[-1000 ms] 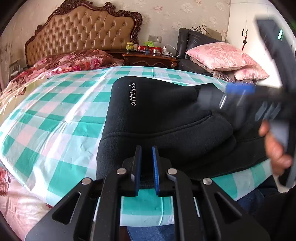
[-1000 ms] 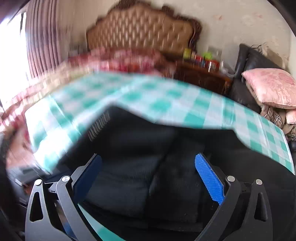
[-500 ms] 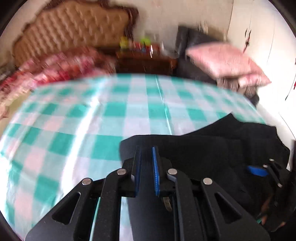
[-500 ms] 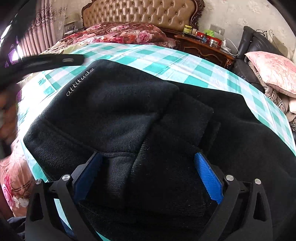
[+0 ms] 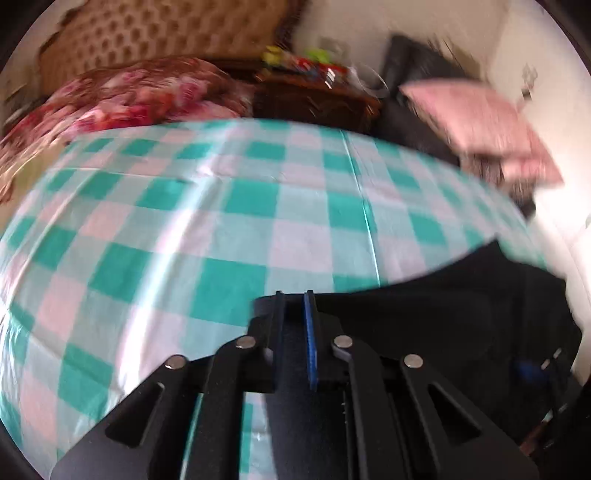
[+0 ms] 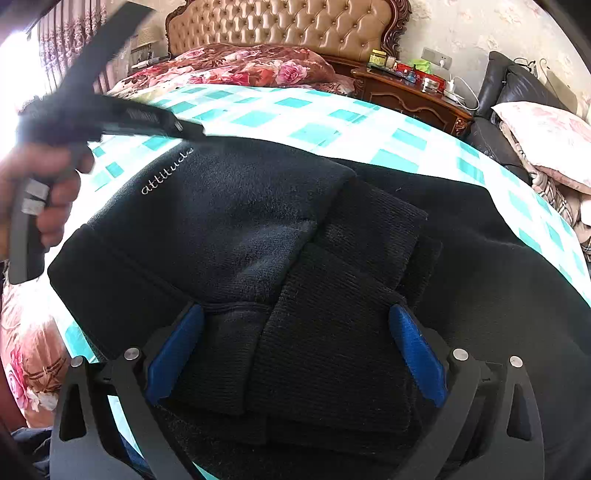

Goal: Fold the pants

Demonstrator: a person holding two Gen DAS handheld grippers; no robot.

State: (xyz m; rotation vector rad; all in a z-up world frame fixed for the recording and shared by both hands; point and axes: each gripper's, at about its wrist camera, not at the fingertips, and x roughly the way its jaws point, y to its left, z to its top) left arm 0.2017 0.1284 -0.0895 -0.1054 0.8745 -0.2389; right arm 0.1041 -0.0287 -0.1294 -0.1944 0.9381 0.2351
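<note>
while the left-wrist picture smears with blur, the right view is sharp: the black pants [image 6: 258, 229] lie bunched on the checked sheet [image 6: 317, 122] of the bed, fleecy fabric with the pale word "attitude" stitched near the far-left edge, and ribbed cuffs stacked in overlapping layers right in front of the right tongs [image 6: 295, 343]. those tongs are spread wide, blue pads either side of the ribbed bundle, not pinching it. over on the left, the left tongs [image 5: 293, 314] are pressed nearly together with dark cloth of the pants [image 5: 461, 314] between the pads, at the garment's near-left corner. the left hand [image 6: 44, 188] shows at the edge of the right view, wrapped round its handle. plenty of bare sheet beyond the pants toward the floral quilt [image 6: 240, 66] and tufted headboard [image 6: 291, 26]; nightstand [image 6: 413, 92] and pink pillow [image 6: 554, 136] sit off to the right.
</note>
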